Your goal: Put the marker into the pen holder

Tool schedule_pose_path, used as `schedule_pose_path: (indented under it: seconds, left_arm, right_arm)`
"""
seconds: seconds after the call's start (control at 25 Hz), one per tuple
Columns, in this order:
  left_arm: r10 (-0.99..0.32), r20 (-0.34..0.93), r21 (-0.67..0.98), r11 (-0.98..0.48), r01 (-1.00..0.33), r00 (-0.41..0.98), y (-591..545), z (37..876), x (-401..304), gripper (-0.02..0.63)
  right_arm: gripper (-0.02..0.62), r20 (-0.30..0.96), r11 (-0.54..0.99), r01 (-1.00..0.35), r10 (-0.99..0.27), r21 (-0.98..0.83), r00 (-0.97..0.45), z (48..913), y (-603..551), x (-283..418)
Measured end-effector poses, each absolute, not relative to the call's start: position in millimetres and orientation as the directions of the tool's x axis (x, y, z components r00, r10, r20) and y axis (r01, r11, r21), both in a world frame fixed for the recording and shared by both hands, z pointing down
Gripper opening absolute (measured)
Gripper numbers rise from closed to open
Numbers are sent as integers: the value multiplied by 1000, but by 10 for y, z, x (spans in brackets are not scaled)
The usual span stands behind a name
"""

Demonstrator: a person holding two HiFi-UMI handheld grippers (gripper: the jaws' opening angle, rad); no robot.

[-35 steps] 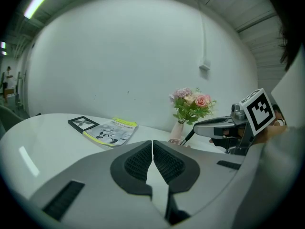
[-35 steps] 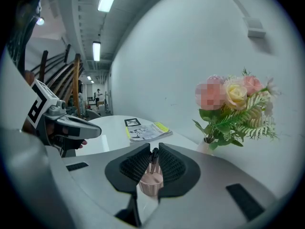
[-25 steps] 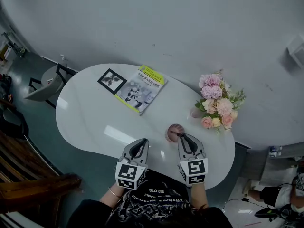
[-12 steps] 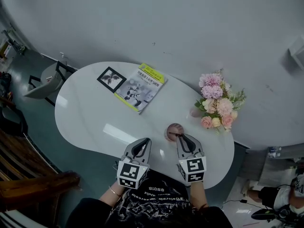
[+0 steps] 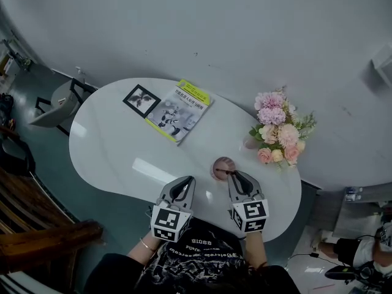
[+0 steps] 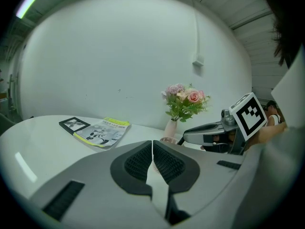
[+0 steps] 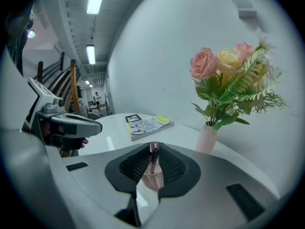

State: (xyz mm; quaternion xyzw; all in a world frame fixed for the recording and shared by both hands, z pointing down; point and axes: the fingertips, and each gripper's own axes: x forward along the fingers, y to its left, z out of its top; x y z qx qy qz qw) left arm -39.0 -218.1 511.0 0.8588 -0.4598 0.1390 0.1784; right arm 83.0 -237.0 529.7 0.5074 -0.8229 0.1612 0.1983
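- The right gripper (image 7: 153,149) is pinching a slim dark marker (image 7: 153,160) between the tips of its jaws, which are standing only a sliver apart with both pads pressing on the barrel.
- The marker is hanging roughly upright, and its lower end is dipping into the mouth of the pink mesh pen holder (image 7: 152,180), which is showing right below the jaws.
- In the head view the pen holder (image 5: 221,163) is sitting on the white table (image 5: 116,155), near the edge closest to the person and just ahead of the right gripper's tips.
- The left gripper (image 6: 152,144) is hovering beside the right one, its jaws meeting at the tips and gripping nothing.
- Both grippers are pointing away from the person, side by side and apart, over the near edge of the table.
- A yellow-edged magazine (image 5: 179,110) is lying at the far side of the table, with a black framed picture (image 5: 141,98) just beside it.
- A bunch of pink flowers (image 5: 277,126) is standing in a pale pink vase (image 5: 251,143) towards the right end of the table, near the pen holder but not touching it.
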Motion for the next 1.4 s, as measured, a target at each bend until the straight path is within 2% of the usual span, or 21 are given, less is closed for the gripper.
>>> schedule_pose_path:
  seconds: [0.44, 0.56, 0.8, 1.04, 1.28, 1.4]
  left_arm:
    - [-732, 409, 178, -523, -834, 546, -2164, 5136, -332, 26]
    - [-731, 407, 178, -525, -833, 548, -2162, 5130, -330, 26]
    - [-730, 397, 183, -531, -828, 556, -2166, 5107, -282, 26]
    - [-733, 376, 189, -539, -821, 568, -2168, 5040, -230, 26]
    - [-741, 343, 187, -548, -815, 577, -2202, 4921, -192, 26]
    - [-751, 320, 183, -548, -816, 577, -2232, 4853, -185, 26]
  right_arm:
    - [113, 521, 393, -916, -767, -81, -375, 5388, -2332, 944]
    - [155, 509, 394, -915, -771, -90, -382, 5350, -2331, 936]
    - [161, 473, 391, -917, -795, -75, -378, 5178, -2320, 951]
    - [176, 401, 326, -944, -859, -52, -319, 4879, -2281, 1015]
    - [172, 337, 305, -948, -886, -92, -318, 4665, -2199, 1001]
    - [91, 319, 287, -955, -900, -79, -297, 4638, -2172, 1029]
